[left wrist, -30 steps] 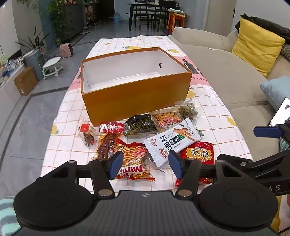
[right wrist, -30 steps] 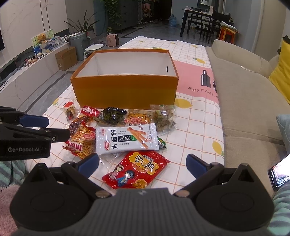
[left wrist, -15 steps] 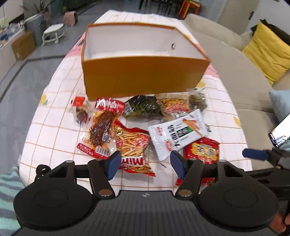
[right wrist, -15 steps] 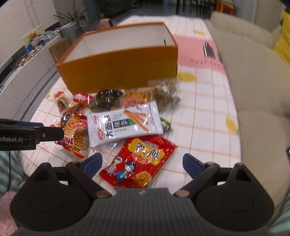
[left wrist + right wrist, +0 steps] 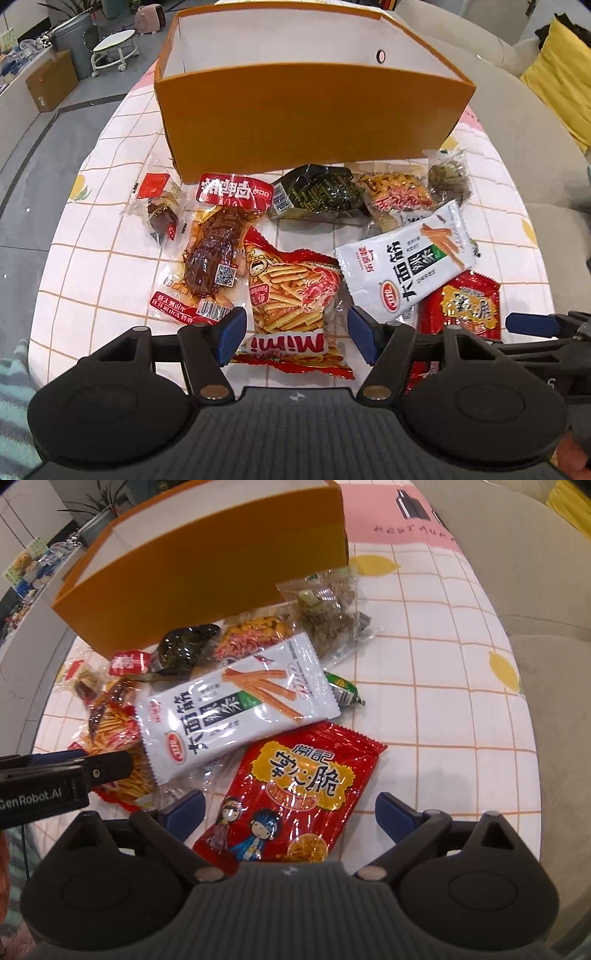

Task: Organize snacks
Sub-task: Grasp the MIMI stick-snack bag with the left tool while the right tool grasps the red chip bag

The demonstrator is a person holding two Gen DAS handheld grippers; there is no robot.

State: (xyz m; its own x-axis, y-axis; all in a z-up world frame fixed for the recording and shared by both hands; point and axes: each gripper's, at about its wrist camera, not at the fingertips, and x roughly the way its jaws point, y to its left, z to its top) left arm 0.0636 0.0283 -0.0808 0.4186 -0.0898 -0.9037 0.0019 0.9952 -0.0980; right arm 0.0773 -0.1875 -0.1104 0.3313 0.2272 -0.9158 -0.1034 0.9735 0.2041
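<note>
Both grippers' fingers [image 5: 231, 334] spread, empty — left opening — above gridded tablecloth [image 5: 92, 236] beside sofa [image 5: 517, 122].

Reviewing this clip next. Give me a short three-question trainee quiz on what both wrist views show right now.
1. True or false: a snack already lies in the orange box.
2. Which packet sits between the right gripper fingers: A white packet, B red packet, C dark packet?
3. Fill in: the left gripper, jaws opening, frames the ___ fries bag.

Key: 1 false, none shows inside; 2 B; 3 Mimi.
</note>
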